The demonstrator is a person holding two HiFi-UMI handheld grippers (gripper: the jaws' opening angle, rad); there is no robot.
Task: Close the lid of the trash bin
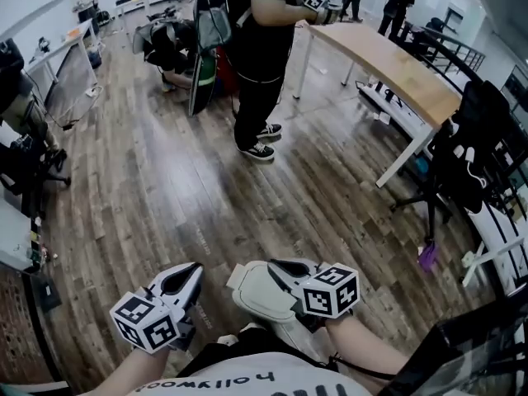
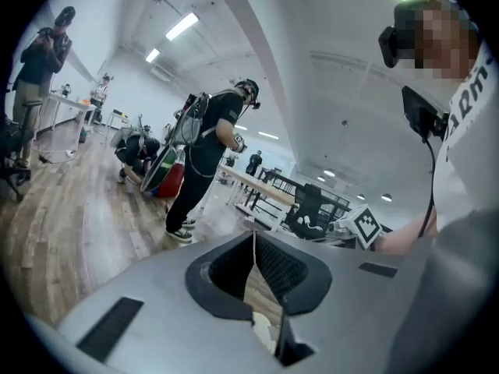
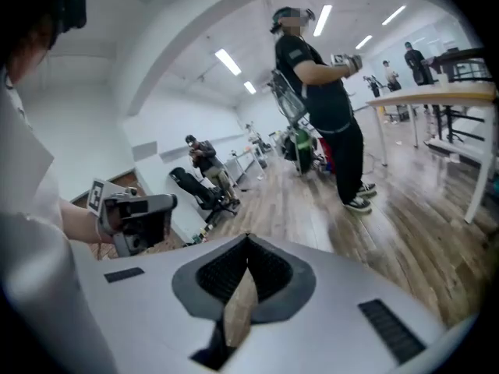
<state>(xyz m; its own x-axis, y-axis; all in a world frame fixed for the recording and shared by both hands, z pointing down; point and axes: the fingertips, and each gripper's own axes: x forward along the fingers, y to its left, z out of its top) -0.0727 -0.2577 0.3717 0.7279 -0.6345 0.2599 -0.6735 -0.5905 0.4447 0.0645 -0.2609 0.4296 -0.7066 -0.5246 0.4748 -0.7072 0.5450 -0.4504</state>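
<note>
Trash bin shows in none of the three views; both grippers are closed and empty.
Held low before the person's body over the wooden floor [image 1: 157, 180], the left gripper [image 1: 188, 275] has its jaws pressed together at the tips with nothing between them. Just beside it, the right gripper [image 1: 237, 280] is likewise closed on nothing. Farther ahead a person in black [image 1: 260, 48] stands on the floor. A wood-topped surface [image 1: 396, 64] runs to the right, with a black chair [image 1: 470, 139] near it.
</note>
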